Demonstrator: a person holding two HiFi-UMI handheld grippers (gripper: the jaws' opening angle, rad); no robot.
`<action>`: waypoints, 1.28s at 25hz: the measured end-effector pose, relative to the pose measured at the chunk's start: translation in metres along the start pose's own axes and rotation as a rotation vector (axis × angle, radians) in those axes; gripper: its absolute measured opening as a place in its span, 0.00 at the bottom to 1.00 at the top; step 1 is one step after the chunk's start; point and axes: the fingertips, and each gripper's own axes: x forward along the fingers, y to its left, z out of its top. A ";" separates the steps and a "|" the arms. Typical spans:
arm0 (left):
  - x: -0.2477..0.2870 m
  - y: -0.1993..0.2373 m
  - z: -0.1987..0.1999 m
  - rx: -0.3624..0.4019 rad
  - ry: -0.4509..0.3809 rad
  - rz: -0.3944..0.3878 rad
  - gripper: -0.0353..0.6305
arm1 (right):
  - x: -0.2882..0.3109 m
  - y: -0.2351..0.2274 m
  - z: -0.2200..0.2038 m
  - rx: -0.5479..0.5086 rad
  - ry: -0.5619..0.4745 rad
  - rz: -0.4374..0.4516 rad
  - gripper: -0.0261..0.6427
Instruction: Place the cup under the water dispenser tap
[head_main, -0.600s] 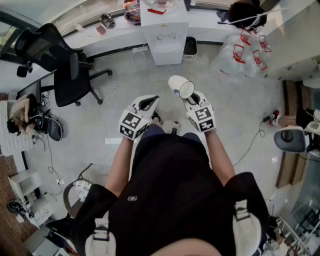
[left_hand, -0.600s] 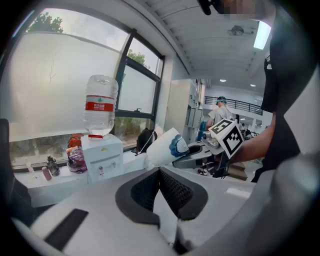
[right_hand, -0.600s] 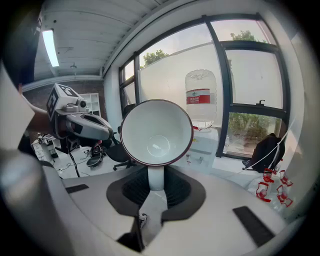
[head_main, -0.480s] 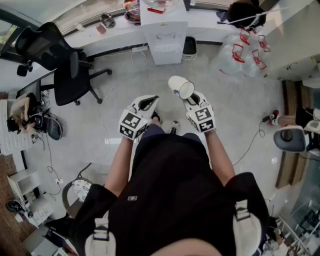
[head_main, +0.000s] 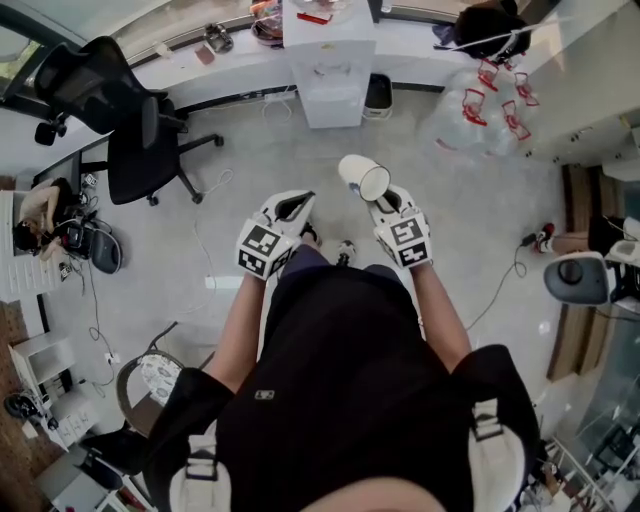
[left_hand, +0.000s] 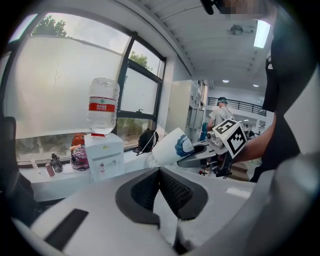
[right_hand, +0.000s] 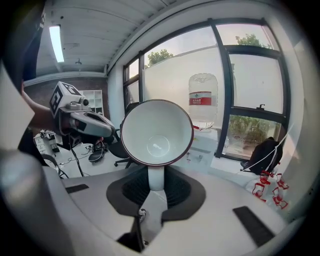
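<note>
Fingers (right_hand: 131, 189) of the right gripper (right_hand: 156, 181) pinch the handle of the cup (right_hand: 156, 132). Its open mouth faces back toward them, white inside with a dark red rim. On the left gripper (left_hand: 160, 174), the fingers (left_hand: 176, 192) are pressed together on nothing. Ahead of both pairs of fingers, well apart, stands the water dispenser (left_hand: 104, 159). Its bottle (left_hand: 103, 106) wears a red label whose white print is too small to read. Only the left gripper view shows a blue shell-like motif on the cup's outer wall. Only the head view shows the cup tipped sideways just beyond the right fingertips.
</note>
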 end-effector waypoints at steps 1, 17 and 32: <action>0.000 0.000 -0.001 -0.001 0.000 0.003 0.05 | 0.000 0.000 0.000 0.000 0.000 0.001 0.11; -0.002 0.020 0.001 -0.025 -0.011 0.029 0.05 | 0.009 -0.008 0.000 -0.007 0.022 -0.016 0.11; 0.008 0.065 0.005 -0.058 -0.002 -0.002 0.05 | 0.046 -0.013 0.015 0.003 0.061 -0.030 0.11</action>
